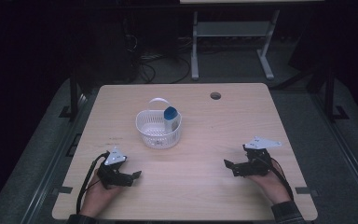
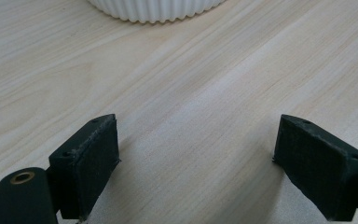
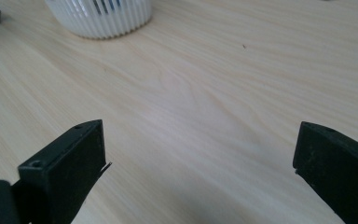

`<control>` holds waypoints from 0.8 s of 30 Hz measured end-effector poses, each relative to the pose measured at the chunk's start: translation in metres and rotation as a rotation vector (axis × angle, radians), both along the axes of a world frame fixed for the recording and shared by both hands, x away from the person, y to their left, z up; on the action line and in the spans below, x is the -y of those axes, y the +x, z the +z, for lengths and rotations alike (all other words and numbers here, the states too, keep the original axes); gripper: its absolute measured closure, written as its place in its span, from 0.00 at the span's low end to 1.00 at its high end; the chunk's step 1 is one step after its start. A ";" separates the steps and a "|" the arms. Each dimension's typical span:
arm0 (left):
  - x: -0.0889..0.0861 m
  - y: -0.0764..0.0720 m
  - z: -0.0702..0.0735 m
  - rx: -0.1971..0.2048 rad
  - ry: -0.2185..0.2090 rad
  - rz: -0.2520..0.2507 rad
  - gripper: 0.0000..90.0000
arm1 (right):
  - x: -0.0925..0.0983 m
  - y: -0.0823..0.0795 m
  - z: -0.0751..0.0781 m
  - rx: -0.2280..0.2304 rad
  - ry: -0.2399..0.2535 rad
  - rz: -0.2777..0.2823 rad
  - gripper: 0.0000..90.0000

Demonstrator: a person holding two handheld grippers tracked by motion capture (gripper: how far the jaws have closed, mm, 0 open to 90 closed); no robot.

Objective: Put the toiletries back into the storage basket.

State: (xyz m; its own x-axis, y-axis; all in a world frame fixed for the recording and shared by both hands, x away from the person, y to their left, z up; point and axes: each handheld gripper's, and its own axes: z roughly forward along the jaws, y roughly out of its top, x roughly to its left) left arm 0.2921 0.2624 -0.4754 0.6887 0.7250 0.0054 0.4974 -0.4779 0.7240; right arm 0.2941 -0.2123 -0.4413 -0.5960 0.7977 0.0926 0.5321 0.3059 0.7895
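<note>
Your left hand-held gripper [image 1: 133, 176] rests low at the near left part of the table [image 1: 223, 140], with your hand wrapped around it from below and its cable looping back toward the table's near edge. In the left gripper view its two black jaws stand wide apart with only bare wood grain between them; it has hold of nothing. The ribbed wall of the white basket [image 2: 154, 11] sits at the top of that view, ahead of the jaws and well apart from them.

Your right hand-held gripper [image 1: 229, 164] lies at the near right part of the table, its jaws pointing leftward toward the table's middle, and the grey three-cornered plate rides on top of it. In the right gripper view its jaws are also spread wide, nothing between them but the table surface. The basket [image 3: 100, 18] shows at the upper left of that view, well away from the jaws.

From the high view, the white basket [image 1: 158, 128] stands upright a little left of the table's centre, farther from you than both grippers, its handle raised behind it. A blue-capped bottle [image 1: 170, 119] stands inside it against the right side of its wall. A round cable hole [image 1: 215, 95] sits near the table's far edge.
</note>
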 end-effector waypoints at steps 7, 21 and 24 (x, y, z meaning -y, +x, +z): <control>0.000 0.000 0.000 0.001 0.001 0.001 0.14 | 0.017 -0.011 -0.015 -0.036 -0.024 -0.045 0.02; 0.000 0.000 0.000 0.001 0.001 0.002 0.14 | 0.041 -0.028 -0.038 -0.078 -0.123 -0.108 0.02; 0.000 0.000 0.000 0.001 0.001 0.002 0.14 | 0.042 -0.029 -0.040 -0.077 -0.141 -0.113 0.02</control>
